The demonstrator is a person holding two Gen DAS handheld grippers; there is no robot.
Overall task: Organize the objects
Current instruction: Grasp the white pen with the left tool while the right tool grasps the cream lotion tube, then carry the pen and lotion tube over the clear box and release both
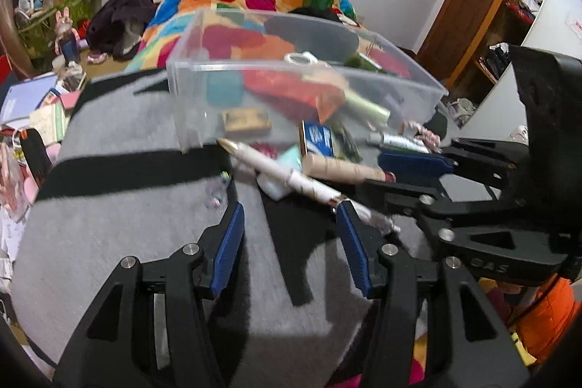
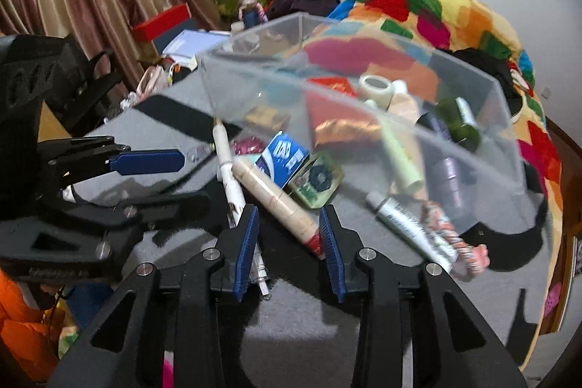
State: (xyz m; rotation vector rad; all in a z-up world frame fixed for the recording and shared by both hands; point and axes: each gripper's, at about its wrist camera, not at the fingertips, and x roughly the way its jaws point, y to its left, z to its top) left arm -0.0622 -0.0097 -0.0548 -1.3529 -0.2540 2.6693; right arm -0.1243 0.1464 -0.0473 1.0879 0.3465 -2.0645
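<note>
As you look along your left gripper [image 1: 289,231], its blue-padded jaws stand wide apart with nothing between them, hovering over a grey and black blanket [image 1: 120,133]. Just ahead and slightly right lies a white pen [image 1: 283,175], its rear end near the right pad but not gripped. Beyond the pen sits a beige cardboard tube [image 1: 343,170], and further ahead a clear plastic bin [image 1: 291,90] already holding several small items. Your right gripper [image 1: 414,177] reaches in from the right, its fingers around the tube's end.

From the right wrist view, the right gripper [image 2: 289,239] is open about as wide as the beige cardboard tube [image 2: 276,202], whose red-capped near end lies between the pads — whether either pad touches it cannot be told. The white pen [image 2: 229,170] runs just beside the left pad, on its outer side. A silver tube [image 2: 407,224] and a pink braided item [image 2: 451,235] lie to the right; the clear plastic bin [image 2: 363,104] stands ahead. The left gripper [image 2: 152,177] shows at the left, open and empty.

To do this step well, centre the tube's end between the pads and keep the pen outside the jaws — then close squarely, since a round tube may roll, and lift clear of the bin's near wall before releasing.
</note>
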